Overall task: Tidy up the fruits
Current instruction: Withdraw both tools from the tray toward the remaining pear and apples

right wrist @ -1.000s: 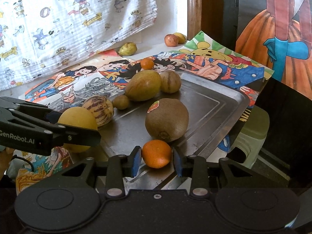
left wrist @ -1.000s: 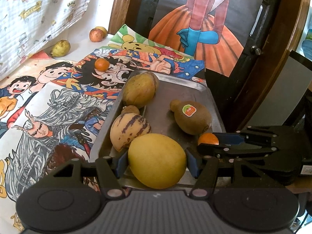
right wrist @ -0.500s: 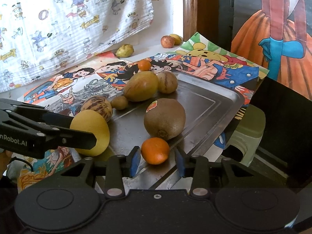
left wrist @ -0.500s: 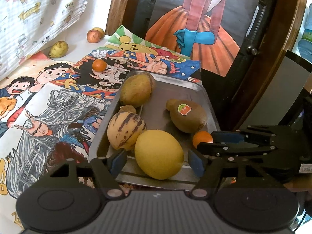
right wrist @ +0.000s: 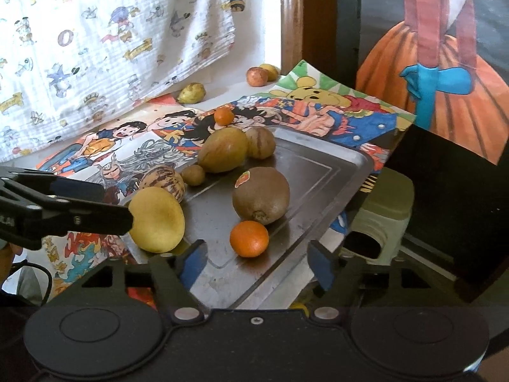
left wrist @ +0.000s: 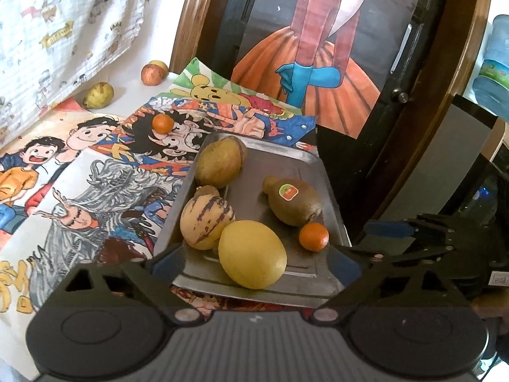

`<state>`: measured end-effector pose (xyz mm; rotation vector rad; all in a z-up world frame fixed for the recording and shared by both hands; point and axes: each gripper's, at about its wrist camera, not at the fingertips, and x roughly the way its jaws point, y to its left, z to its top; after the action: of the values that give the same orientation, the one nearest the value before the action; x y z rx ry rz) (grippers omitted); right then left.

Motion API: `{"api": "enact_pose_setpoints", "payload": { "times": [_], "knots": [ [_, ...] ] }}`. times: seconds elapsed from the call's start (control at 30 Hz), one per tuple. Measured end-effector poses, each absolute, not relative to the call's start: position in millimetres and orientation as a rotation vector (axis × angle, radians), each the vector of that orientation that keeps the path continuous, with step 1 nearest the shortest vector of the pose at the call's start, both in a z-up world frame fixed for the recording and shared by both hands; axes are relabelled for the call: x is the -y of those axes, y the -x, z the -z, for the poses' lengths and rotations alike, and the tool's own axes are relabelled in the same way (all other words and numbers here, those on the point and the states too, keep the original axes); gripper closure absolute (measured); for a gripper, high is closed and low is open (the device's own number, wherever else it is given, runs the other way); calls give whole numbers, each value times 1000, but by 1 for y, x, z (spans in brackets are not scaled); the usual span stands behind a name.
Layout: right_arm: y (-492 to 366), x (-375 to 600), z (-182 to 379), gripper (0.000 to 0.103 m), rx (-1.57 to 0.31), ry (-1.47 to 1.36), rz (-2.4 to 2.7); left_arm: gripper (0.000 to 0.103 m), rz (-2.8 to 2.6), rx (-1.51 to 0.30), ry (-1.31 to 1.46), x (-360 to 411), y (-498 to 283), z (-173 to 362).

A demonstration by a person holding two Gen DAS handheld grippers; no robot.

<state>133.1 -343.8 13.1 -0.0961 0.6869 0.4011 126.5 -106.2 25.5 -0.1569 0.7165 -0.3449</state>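
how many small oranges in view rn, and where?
2. One small round orange sits on the metal tray at its near edge, beside the brown stickered fruit. The other lies on the cartoon poster beyond the tray. None visibly hidden.

On metal tray (right wrist: 321,172) lay seven fruits: one yellow lemon-like fruit (right wrist: 156,219), two striped pepino melons (right wrist: 163,182) (right wrist: 261,143), one large yellow-green mango-like fruit (right wrist: 223,150), one small brown kiwi (right wrist: 194,175), one large brown stickered fruit (right wrist: 261,195), one small orange (right wrist: 249,238). Beyond tray, on cartoon-print mat (right wrist: 133,146): one more small orange (right wrist: 224,116). Farther back from tray, by wall: one yellow-green pear (right wrist: 191,92), one reddish apple (right wrist: 257,75), one yellow fruit (right wrist: 270,70) touching it. Total: eleven fruits, two oranges among them.
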Motion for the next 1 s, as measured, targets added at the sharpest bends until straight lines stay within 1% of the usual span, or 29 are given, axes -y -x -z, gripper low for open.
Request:
{"api": "enact_pose_setpoints", "payload": {
  "times": [0.03,0.1,0.3,0.47,0.73,1.0],
  "knots": [
    [-130,343,-15,25,-689,96,-392,3,339,-716,146,106,-125,-27],
    [-123,340,-19,18,-698,98,-383,1,326,-716,118,105,-121,-29],
    [-106,326,-27,4,-734,113,-382,1,303,-734,72,92,-110,-32],
    [-98,315,-26,1,-785,114,-372,1,265,-769,13,81,-102,-28],
    [-98,301,-25,1,-905,65,-344,1,212,-786,21,56,-95,-23],
    [-98,276,-35,1,-915,127,-383,1,151,-780,26,28,-96,-27]
  ]
}}
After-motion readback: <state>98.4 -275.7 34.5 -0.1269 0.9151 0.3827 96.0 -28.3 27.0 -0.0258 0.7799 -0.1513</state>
